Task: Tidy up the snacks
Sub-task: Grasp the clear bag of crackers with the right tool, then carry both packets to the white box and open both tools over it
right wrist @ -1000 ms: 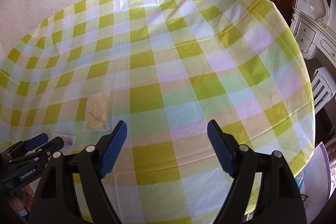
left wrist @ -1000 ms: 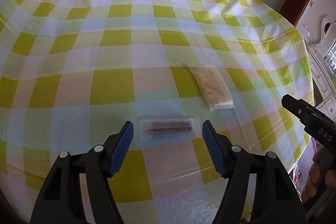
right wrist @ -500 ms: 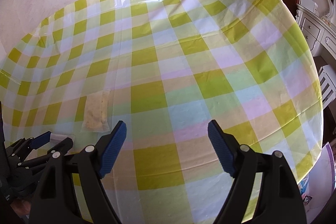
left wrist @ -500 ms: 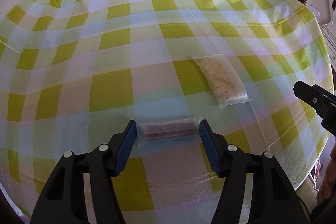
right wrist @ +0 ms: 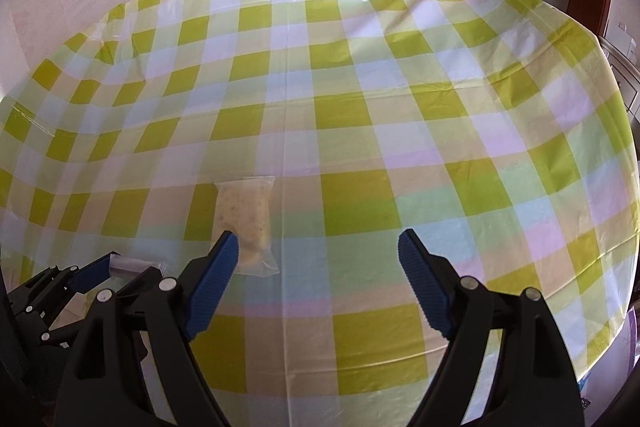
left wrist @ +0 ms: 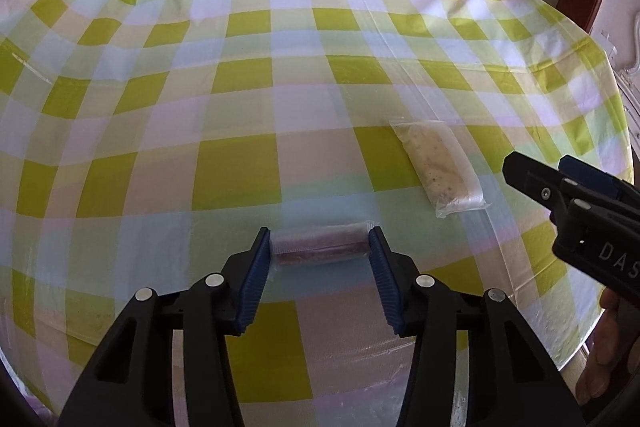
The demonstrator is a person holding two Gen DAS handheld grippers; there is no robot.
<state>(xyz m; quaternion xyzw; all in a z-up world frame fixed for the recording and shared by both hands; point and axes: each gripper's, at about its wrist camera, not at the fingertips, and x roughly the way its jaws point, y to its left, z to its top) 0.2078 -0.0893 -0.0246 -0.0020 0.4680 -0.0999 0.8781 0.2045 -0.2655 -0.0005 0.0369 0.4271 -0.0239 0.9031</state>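
Left claw (left wrist: 318,247) straddled the reddish-brown snack bar in its clear plastic wrapper (left wrist: 319,247), jaws closing on its two ends, blue pads at the wrapper's crimped edges, so the bar's long axis ran straight across the gap. Beyond it and to the right, well apart, lay the pale speckled snack in a clear pouch (left wrist: 438,167) on the yellow-checked desk (left wrist: 240,167). Nearer that pouch hung the right claw (right wrist: 319,247), wide open and empty, the pouch just outside its left pad.

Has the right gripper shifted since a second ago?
Yes. The right gripper has moved left toward the pale snack packet on the checked tablecloth; its left finger now overlaps the packet.
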